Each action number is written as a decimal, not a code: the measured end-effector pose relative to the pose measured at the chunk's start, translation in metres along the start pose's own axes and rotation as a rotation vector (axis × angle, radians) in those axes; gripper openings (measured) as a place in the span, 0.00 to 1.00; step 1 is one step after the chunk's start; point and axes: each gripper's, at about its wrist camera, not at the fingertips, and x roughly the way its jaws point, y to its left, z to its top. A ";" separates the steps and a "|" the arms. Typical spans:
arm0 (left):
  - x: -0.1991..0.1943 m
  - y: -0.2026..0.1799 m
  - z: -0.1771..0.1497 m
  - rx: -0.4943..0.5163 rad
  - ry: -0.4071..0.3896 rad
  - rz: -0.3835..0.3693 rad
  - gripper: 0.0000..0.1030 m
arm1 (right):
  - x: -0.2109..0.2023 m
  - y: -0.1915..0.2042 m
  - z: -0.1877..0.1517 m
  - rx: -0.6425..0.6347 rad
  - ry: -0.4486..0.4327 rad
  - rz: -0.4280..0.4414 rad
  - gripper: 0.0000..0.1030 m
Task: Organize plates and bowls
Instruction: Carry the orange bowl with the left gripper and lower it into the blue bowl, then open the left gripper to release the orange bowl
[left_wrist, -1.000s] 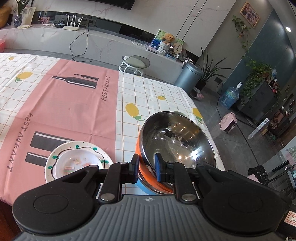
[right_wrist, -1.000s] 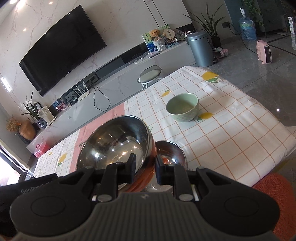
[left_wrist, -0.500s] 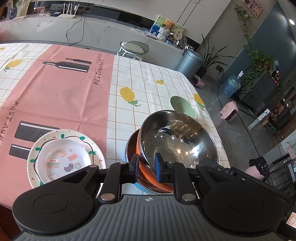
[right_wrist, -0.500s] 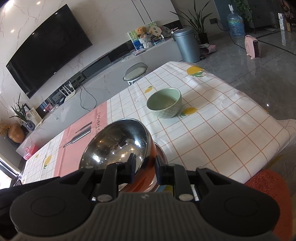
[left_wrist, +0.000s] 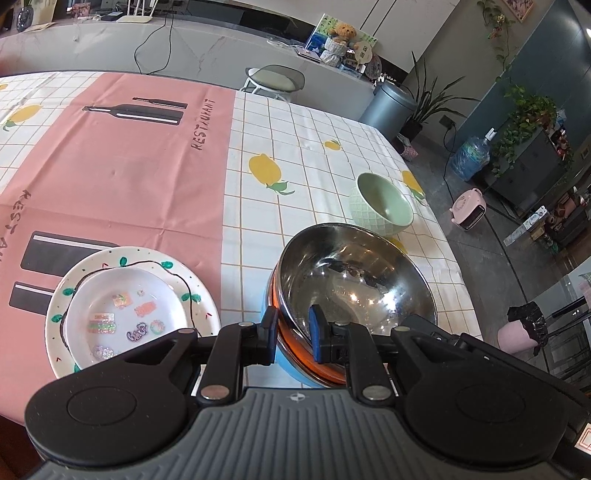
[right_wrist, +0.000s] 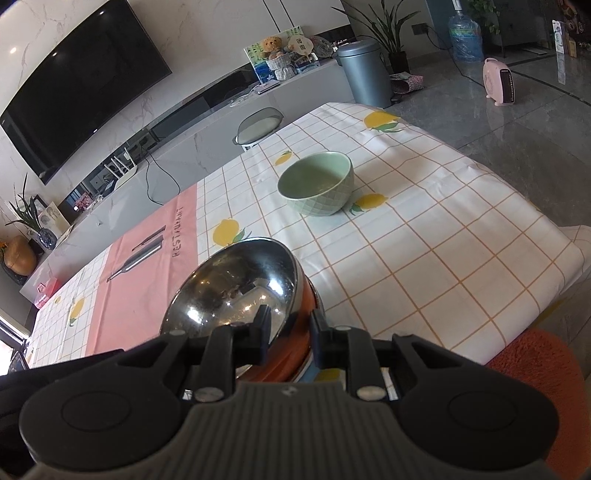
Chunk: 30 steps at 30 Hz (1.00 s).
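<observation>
Grippers — left gripper and right gripper — each narrowly clamped on the steel bowl rim.

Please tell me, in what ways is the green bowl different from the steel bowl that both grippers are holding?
The green bowl is matte with a diamond-patterned outside; the steel bowl is shiny, mirror-like inside and orange outside. The green bowl looks smaller than the steel bowl. The green bowl stands alone on the tablecloth, untouched; the steel bowl is gripped at its rim by the left gripper and the right gripper, above a blue bowl. Both are upright and empty.
</observation>
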 end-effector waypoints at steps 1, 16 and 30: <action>0.000 0.000 -0.001 0.003 0.000 0.001 0.19 | 0.001 0.000 -0.001 0.000 0.003 -0.003 0.20; -0.005 -0.007 0.003 0.044 -0.021 0.011 0.21 | 0.002 0.001 -0.003 -0.017 0.005 -0.005 0.23; -0.031 -0.018 0.029 0.102 -0.127 -0.030 0.52 | -0.013 0.005 0.013 -0.011 -0.051 0.045 0.45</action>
